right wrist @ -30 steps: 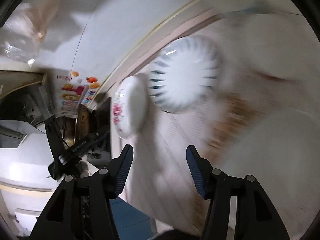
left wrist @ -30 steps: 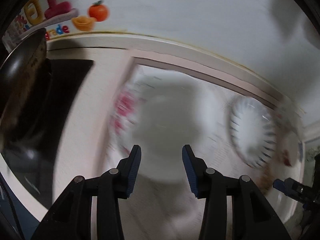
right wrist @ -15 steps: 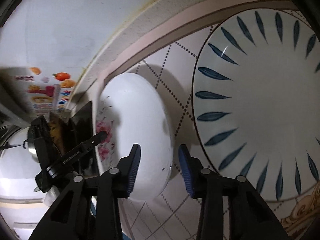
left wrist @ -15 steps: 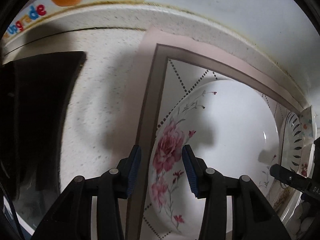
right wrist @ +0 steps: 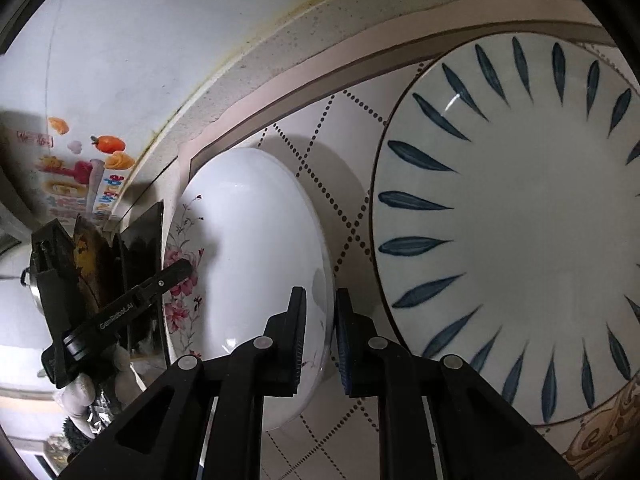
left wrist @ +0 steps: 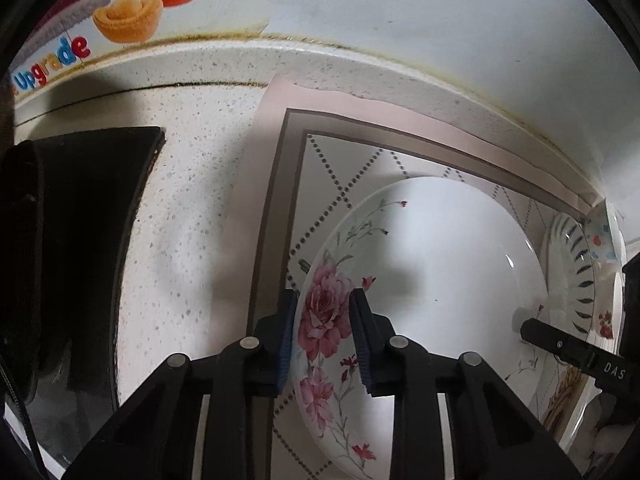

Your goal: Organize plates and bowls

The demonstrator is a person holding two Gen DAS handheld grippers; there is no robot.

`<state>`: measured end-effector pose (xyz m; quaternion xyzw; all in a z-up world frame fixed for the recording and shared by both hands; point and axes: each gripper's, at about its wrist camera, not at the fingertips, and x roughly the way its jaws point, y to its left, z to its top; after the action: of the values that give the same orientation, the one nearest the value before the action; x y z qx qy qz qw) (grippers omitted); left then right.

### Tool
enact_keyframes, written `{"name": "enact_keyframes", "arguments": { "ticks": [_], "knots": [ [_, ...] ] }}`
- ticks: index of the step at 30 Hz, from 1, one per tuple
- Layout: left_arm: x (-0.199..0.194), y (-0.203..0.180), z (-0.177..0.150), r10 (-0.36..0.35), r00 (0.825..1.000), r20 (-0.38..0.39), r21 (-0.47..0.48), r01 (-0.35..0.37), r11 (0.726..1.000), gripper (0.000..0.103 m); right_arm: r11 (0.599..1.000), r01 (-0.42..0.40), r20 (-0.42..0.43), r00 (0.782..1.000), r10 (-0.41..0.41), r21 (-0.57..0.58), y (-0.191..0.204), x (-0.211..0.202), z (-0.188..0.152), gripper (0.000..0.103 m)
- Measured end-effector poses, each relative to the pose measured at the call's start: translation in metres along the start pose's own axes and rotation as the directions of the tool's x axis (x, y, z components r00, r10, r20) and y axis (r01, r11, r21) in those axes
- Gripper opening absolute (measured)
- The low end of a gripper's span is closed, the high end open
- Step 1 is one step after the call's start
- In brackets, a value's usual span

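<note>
A white plate with pink flowers [left wrist: 440,280] lies on a patterned mat [left wrist: 340,152]. My left gripper [left wrist: 322,320] straddles its left, flowered rim. Its jaws are closing with the rim between them, and the pads do not clearly press on it. My right gripper [right wrist: 320,312] is shut on the opposite rim of the same plate [right wrist: 256,240]. The right gripper's black finger [left wrist: 536,328] shows at the plate's far side in the left wrist view. The left gripper's finger [right wrist: 176,272] shows over the flowers in the right wrist view. A larger plate with blue leaf strokes [right wrist: 520,220] lies beside it.
The mat [right wrist: 352,120] lies against the white wall on a speckled counter [left wrist: 192,200]. A black stove surface [left wrist: 80,240] lies left of the mat. Beyond the blue-leaf plate [left wrist: 572,272] stands another dish with red flowers [left wrist: 606,320]. A colourful sticker [left wrist: 128,20] is on the wall.
Both grippers came down onto the flowered plate. The left one moved over its left rim and narrowed. The right one swung from the blue-leaf plate to the flowered plate's right rim and closed.
</note>
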<state>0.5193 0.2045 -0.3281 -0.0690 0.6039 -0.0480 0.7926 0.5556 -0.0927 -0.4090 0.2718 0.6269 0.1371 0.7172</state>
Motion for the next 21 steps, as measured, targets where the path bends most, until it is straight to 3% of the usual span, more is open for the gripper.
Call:
{"name": "enact_keyframes", "arguments": {
  "ticks": [13,21],
  "knots": [
    [-0.062,-0.052,-0.027,-0.059,0.996,0.059,0.044,0.057,0.997,0.024,0.998,-0.041,0.058,0.997,0.044,-0.040,-0.025,-0.080,-0.038,0.016],
    [-0.091,-0.126,-0.058,-0.101,0.991,0.084,0.109,0.092,0.990,0.024,0.998,-0.055,0.111,0.992,0.059,-0.041,-0.070,-0.162,-0.081,0.016]
  ]
}}
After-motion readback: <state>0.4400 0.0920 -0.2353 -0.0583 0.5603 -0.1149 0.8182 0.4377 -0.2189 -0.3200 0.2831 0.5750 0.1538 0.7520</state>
